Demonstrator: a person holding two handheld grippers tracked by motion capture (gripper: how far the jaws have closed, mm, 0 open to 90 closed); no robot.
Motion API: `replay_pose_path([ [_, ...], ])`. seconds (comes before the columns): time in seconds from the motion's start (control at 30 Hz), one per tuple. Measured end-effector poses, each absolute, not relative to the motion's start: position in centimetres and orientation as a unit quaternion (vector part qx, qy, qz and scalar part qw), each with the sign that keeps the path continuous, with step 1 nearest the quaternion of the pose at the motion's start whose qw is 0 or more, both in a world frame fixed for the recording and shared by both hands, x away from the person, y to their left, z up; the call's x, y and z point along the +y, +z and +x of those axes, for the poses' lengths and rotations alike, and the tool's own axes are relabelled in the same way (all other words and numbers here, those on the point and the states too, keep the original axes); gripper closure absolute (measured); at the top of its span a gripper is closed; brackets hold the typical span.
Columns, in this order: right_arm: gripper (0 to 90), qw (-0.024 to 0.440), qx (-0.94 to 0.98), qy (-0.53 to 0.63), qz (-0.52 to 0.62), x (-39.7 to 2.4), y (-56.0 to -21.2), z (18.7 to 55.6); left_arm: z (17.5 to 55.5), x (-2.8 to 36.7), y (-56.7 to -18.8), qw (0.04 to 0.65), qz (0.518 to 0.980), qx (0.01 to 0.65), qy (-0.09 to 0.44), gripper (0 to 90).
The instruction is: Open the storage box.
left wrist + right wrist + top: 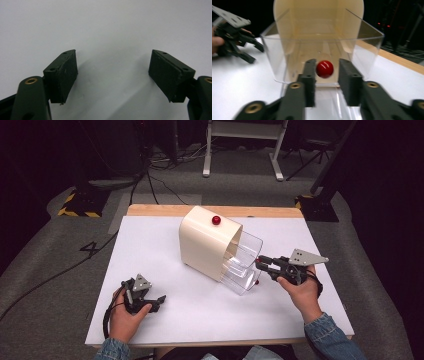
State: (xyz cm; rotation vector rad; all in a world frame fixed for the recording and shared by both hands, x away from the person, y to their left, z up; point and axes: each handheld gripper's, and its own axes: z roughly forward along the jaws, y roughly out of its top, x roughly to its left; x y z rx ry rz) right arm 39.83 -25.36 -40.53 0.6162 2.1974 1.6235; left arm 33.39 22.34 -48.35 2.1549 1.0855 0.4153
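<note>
The right tongs (324, 82) stood spread around a small red knob (324, 69) on the front of a clear drawer (372, 50). In the right gripper view the knob sat between the 2 jaws with a gap on the right side and little or none on the left, so I judged them not yet closed on it. They were lined up this way most likely to pinch the knob and move the drawer. In the high view the right tongs (263, 263) reached in from the right, level with the upper drawer (248, 245) of 2 clear ones, both of which stuck out of a cream cabinet (205, 242). Whether the aim was to pull the drawer further or push it home, I could not tell.

The left tongs (112, 72) were spread wide and held nothing, with bare white surface (112, 25) between the jaws. In the high view the left tongs (155, 302) rested low at the near left of the surface (165, 250), well apart from the cabinet, probably parked out of the way while the other hand worked.

The cabinet stood near the middle of the surface, turned so its open front faced right and near. A second red knob (216, 220) sat on its top, and a third (257, 282) showed at the lower drawer.
</note>
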Motion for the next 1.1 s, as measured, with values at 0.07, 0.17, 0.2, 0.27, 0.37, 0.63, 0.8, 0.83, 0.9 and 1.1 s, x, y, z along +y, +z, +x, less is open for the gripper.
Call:
replay_pose_path([
  [0.07,61.2,0.171,0.775,0.566,0.221,-25.4,-40.7,39.9,33.4,22.3,-48.4,0.340,0.828,0.417,0.160,23.4],
  [0.17,56.4,0.167,0.776,0.565,0.226,-25.5,-41.0,39.7,33.4,22.3,-48.4,0.340,0.828,0.417,0.160,23.4],
  [0.2,56.4,0.168,0.776,0.565,0.225,-25.6,-41.0,39.7,33.4,22.3,-48.4,0.340,0.828,0.417,0.159,23.4],
  [0.27,55.5,0.165,0.776,0.564,0.228,-25.8,-41.1,39.5,33.4,22.4,-48.3,0.339,0.828,0.416,0.160,23.4],
  [0.37,53.5,0.168,0.774,0.565,0.230,-26.2,-40.9,39.2,33.4,22.4,-48.3,0.339,0.828,0.416,0.160,23.4],
  [0.63,51.2,0.184,0.775,0.556,0.238,-28.1,-40.6,38.2,33.4,22.3,-48.3,0.339,0.828,0.417,0.159,23.4],
  [0.8,46.9,0.189,0.777,0.544,0.252,-29.9,-40.8,37.7,33.4,22.3,-48.3,0.338,0.829,0.415,0.162,23.5],
  [0.83,46.9,0.189,0.777,0.544,0.252,-29.9,-40.8,37.7,33.4,22.3,-48.3,0.338,0.829,0.415,0.162,23.5],
  [0.9,45.9,0.189,0.779,0.538,0.259,-30.7,-40.9,37.4,33.4,22.3,-48.3,0.338,0.829,0.415,0.162,23.5],
  [1.1,43.7,0.190,0.786,0.516,0.283,-33.1,-41.6,36.3,33.4,22.3,-48.3,0.338,0.829,0.415,0.162,23.4],
])
